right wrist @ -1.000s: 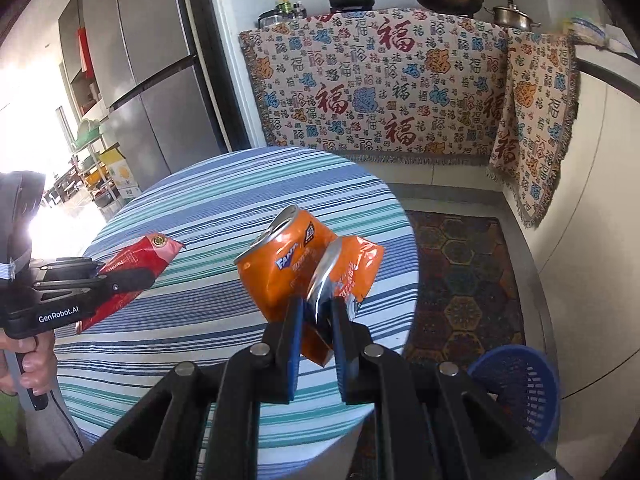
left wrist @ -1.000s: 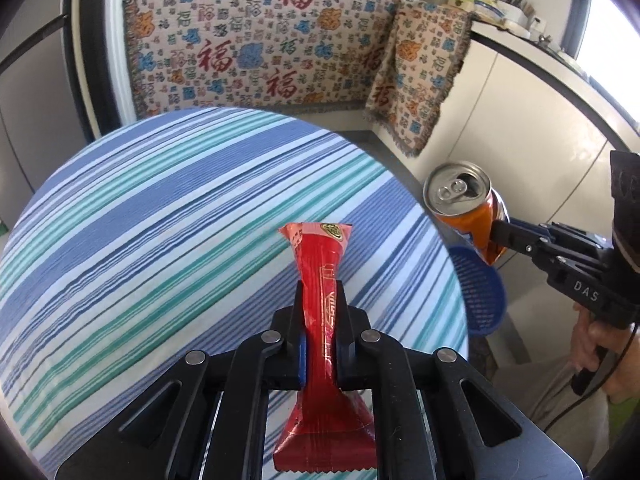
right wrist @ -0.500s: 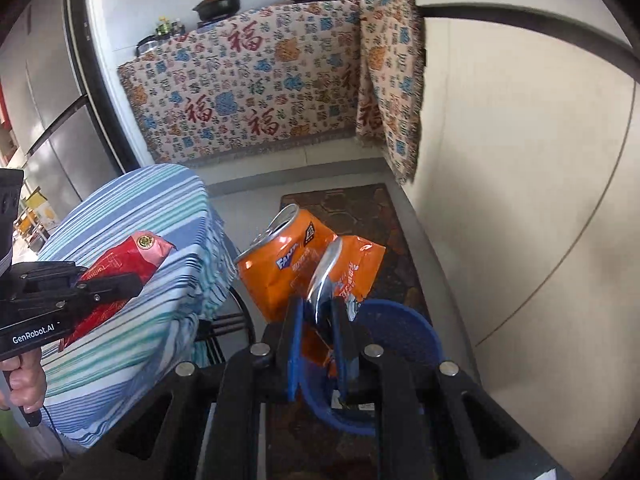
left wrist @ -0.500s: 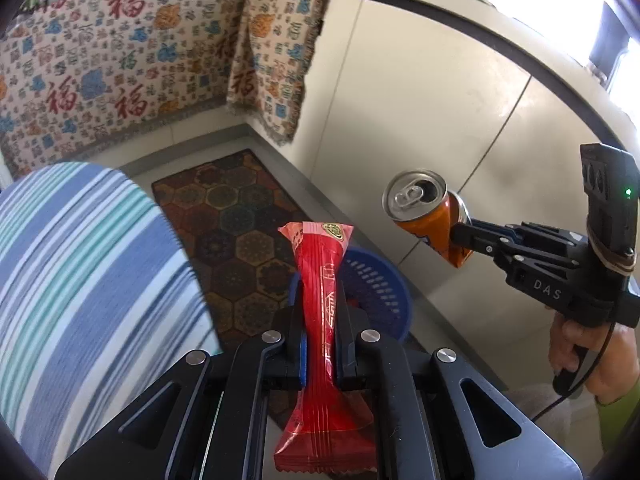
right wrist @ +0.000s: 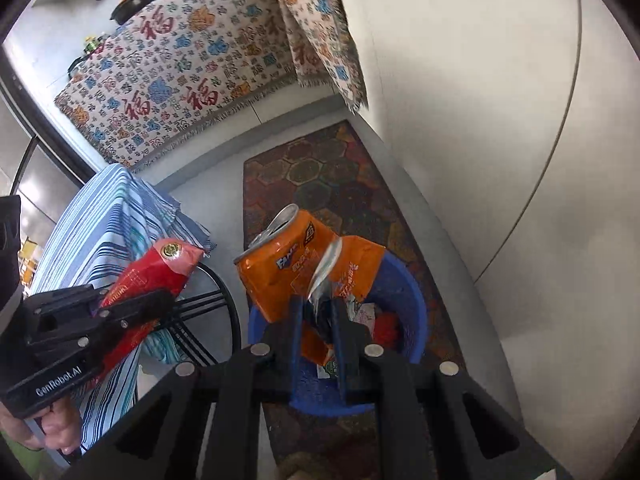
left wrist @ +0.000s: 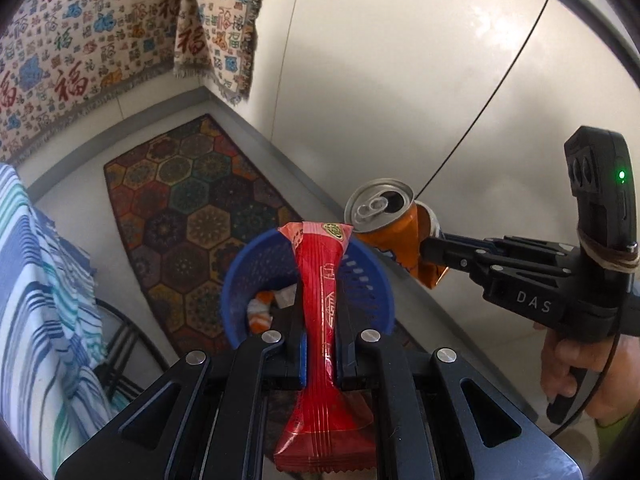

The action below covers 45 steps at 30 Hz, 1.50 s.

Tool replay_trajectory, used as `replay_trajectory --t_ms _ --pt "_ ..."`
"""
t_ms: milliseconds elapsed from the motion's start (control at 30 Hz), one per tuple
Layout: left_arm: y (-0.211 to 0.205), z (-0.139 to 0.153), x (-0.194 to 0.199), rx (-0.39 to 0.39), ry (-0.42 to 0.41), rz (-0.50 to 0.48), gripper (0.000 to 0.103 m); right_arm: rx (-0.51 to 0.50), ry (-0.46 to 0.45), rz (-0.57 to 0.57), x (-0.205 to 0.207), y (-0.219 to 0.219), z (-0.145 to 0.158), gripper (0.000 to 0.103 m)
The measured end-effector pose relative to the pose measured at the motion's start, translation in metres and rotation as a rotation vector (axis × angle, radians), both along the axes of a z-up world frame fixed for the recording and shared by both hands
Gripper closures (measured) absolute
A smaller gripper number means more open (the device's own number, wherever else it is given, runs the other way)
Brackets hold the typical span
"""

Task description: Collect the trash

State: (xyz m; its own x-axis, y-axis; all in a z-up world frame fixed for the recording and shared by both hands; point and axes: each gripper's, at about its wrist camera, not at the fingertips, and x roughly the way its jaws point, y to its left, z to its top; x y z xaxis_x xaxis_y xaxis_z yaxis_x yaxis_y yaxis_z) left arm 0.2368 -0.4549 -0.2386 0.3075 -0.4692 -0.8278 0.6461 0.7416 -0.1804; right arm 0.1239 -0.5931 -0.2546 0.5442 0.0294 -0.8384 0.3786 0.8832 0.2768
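Left gripper (left wrist: 320, 344) clamped on red snack wrapper (left wrist: 322, 280), wrapper upright between jaws, above blue basket (left wrist: 240, 280). Right gripper (right wrist: 316, 320) clamped on crushed orange can (right wrist: 280, 276), can tilted, over basket rim. Basket on floor beside patterned rug (left wrist: 180, 200), scraps inside. Striped tablecloth (right wrist: 92, 232) at left. White cabinet (left wrist: 400, 80) behind.

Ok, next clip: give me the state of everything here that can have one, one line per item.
Left gripper: shut on the red wrapper.
Red wrapper: clamped mid-length, held above the basket.
Right gripper: shut on the orange can.
Orange can: opened, crushed, tilted, held over the basket.
Blue basket: on the floor, already holding some trash.
Striped tablecloth: draped over the table.
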Motion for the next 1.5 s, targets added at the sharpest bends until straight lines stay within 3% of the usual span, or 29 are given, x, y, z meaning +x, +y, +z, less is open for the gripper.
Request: replay_trajectory --t_ms 233,267,300,333,367,533,700,767,800,900,1100,1267,1500 --pt "-0.022 -0.023 0.005 0.038 0.002 -0.021 0.094 0.098 0.022 -0.04 0.007 -0.024 -0.044 0.086" --pt "-0.022 -0.026 0.005 0.044 -0.005 -0.023 0.086 0.118 0.02 -0.052 0.008 -0.027 -0.05 0.083" --pt "-0.025 -0.028 0.007 0.046 -0.006 -0.028 0.077 0.132 0.014 -0.07 0.006 -0.032 -0.055 0.066" --pt "-0.027 -0.029 0.009 0.04 -0.008 -0.028 0.055 0.132 0.007 -0.093 0.003 -0.036 -0.058 0.056" --pt "-0.027 -0.027 0.011 0.028 -0.019 -0.019 0.039 0.127 -0.004 -0.113 0.0 -0.039 -0.059 0.039" --pt "-0.023 -0.001 0.01 0.018 -0.095 0.032 0.02 0.085 -0.059 -0.184 -0.018 -0.045 -0.034 0.03" --pt "0.001 0.041 -0.018 0.012 -0.175 0.081 0.002 0.029 -0.107 -0.206 -0.04 -0.029 0.032 0.014" --pt "0.015 0.056 -0.031 -0.005 -0.179 0.077 0.001 0.002 -0.119 -0.21 -0.053 -0.016 0.057 0.012" --pt "0.023 0.062 -0.04 -0.004 -0.172 0.07 0.001 -0.019 -0.123 -0.212 -0.061 -0.005 0.07 0.005" --pt "0.042 0.071 -0.065 0.045 -0.154 0.071 0.0 -0.063 -0.118 -0.204 -0.084 0.03 0.096 0.0" --pt "0.066 0.085 -0.12 0.072 -0.185 0.092 0.0 -0.168 -0.069 -0.198 -0.129 0.099 0.116 0.0" --pt "0.074 0.101 -0.15 0.131 -0.297 0.134 0.0 -0.227 -0.032 -0.207 -0.155 0.139 0.128 0.0" --pt "0.092 0.114 -0.156 0.095 -0.25 0.127 0.0 -0.276 -0.008 -0.18 -0.172 0.179 0.142 0.0"
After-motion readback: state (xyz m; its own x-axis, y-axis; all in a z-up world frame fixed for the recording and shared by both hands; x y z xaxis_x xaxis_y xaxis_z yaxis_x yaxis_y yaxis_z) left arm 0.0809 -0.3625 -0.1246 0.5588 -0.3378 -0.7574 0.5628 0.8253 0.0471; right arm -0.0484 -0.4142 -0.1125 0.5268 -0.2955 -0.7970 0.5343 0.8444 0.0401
